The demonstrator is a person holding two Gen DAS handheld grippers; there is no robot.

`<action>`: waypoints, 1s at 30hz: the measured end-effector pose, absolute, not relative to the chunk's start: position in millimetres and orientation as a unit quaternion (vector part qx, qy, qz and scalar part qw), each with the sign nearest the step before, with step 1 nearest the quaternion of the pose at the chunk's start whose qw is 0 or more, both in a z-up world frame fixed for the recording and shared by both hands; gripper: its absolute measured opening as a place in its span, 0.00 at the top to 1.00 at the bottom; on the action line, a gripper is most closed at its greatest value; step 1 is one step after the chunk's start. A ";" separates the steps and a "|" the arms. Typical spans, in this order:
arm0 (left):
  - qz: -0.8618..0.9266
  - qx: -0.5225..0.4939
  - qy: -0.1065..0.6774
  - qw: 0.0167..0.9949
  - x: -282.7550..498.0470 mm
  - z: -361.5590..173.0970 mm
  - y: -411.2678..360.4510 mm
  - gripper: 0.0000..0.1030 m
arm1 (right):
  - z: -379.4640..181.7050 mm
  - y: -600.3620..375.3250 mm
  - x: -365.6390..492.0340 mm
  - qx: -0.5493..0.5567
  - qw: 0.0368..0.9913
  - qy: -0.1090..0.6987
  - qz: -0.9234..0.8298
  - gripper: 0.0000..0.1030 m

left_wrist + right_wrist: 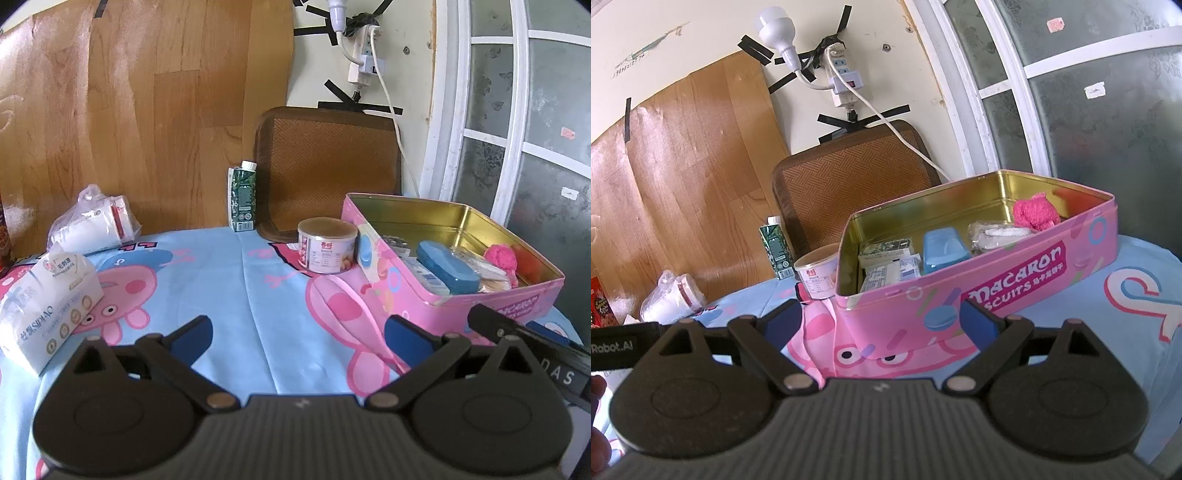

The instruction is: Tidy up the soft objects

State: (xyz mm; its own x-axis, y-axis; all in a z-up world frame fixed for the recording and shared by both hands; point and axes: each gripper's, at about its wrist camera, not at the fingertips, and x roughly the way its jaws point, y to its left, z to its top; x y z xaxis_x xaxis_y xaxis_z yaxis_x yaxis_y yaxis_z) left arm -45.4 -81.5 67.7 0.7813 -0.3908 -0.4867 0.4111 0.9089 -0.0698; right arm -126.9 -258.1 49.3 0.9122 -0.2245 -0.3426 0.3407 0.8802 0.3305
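Both hand-held grippers hang empty over the near edge of the table point(258, 280), jaws spread wide. That reads as a ready pose before a pick: the left hand-held gripper point(297, 338) faces the open middle of the cartoon cloth, and the right hand-held gripper point(881, 323) looks straight at the tin point(1015, 280), probably so that one can fetch while the other serves the container.

On the right side of the table the pink tin stands open with no lid on it. It already holds a fuzzy pink toy point(1036, 214) in its far right corner, a clear packet point(995, 234) beside that, a blue case point(943, 249) in the middle and flat paper packs point(888, 264) toward its left end. A small can point(327, 245) stands just beside the tin's left wall, outside it.

Soft things not yet stowed lie well apart from the tin, at the left: a tissue pack point(46, 310) near the edge and a bagged white bundle point(94, 223) farther back against the wood panel. A carton point(242, 195) stands upright at the far edge. I judge the tissue pack the likeliest next pick for the left side.
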 end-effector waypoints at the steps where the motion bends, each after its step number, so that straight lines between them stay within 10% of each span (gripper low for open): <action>1: -0.214 0.018 0.255 0.943 -45.0 67.6 -81.3 0.00 | 49.3 -257.9 -126.8 0.196 0.958 0.149 -0.148 0.09; 30: -0.194 0.013 0.249 0.949 -53.7 73.7 -88.9 0.00 | 52.5 -257.5 -129.9 0.187 0.960 0.139 -0.156 0.08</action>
